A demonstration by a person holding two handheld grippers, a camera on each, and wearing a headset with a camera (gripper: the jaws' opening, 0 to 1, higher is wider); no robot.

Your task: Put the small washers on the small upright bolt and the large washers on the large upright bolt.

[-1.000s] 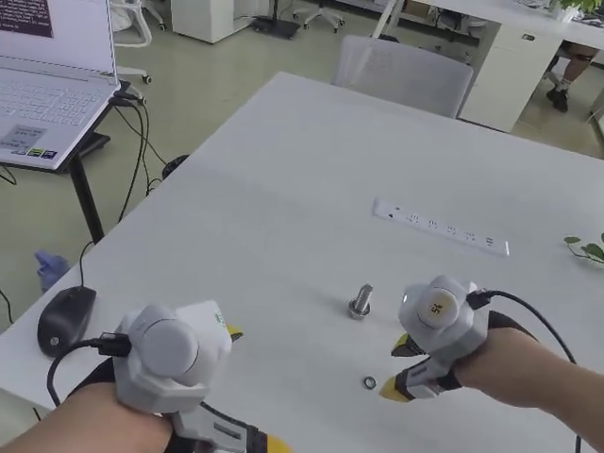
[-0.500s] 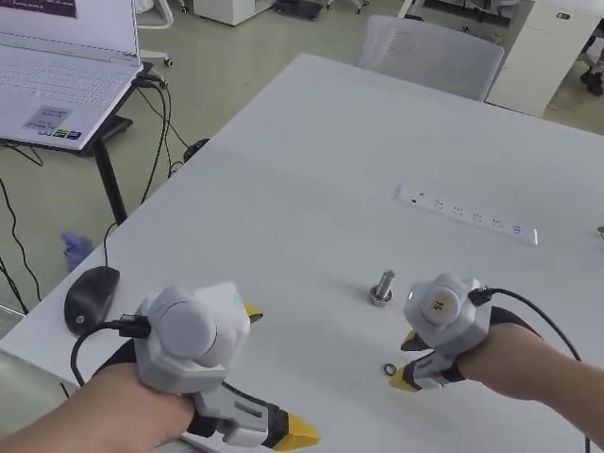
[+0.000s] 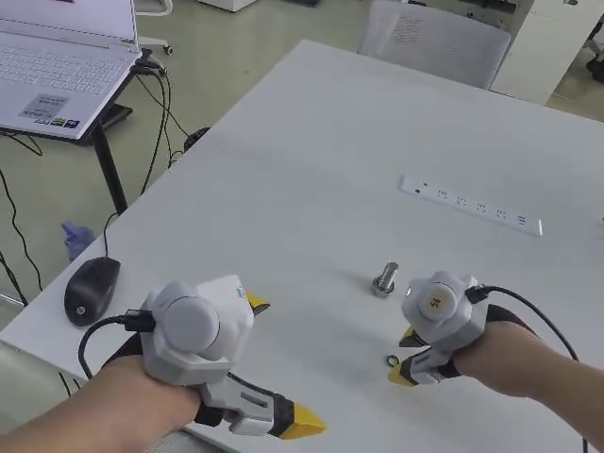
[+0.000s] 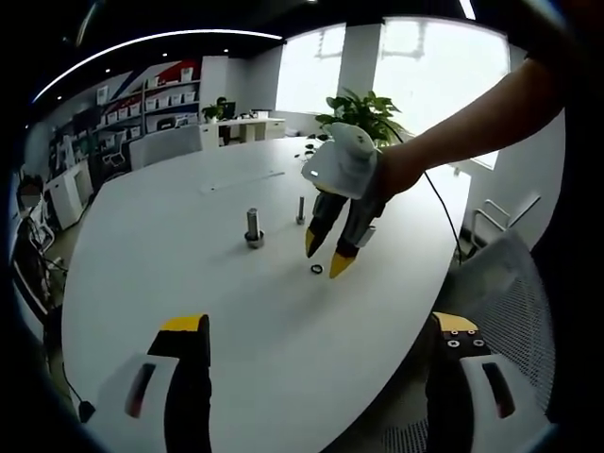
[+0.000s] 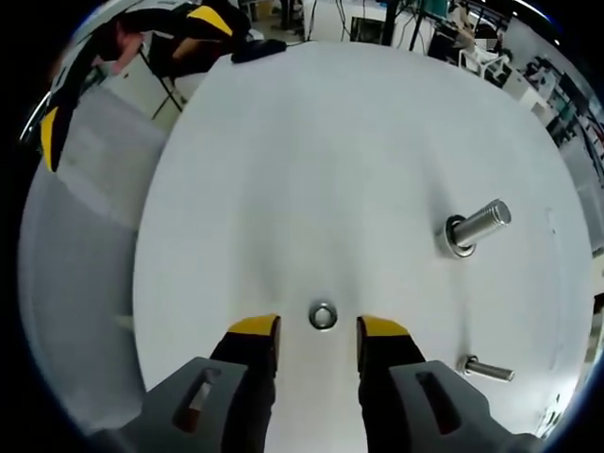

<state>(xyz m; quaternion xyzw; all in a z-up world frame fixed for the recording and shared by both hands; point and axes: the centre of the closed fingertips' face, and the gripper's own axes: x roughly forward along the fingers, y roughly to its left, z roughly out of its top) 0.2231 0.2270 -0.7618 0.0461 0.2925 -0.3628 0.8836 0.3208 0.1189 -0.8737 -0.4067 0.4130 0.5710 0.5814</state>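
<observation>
**Washer pick: right side lined up**

My right gripper (image 5: 319,327) is released, jaws either side of the washer (image 5: 323,315), which lies flat on the tabletop (image 5: 283,170) toward its near edge. Plan: drop till the tips touch the surface, then close slowly (thin ring, likely to skid). My left gripper (image 4: 319,323) is released, empty.

Right gripper (image 5: 319,330): clear left
I see bare white tabletop (image 5: 283,170) nine to twelve; thick silver upright bolt (image 5: 477,226) at two.

The washer (image 5: 323,315) and large bolt (image 5: 477,227) are shiny bare metal (the table (image 3: 311,170) is smooth, matt white).
</observation>
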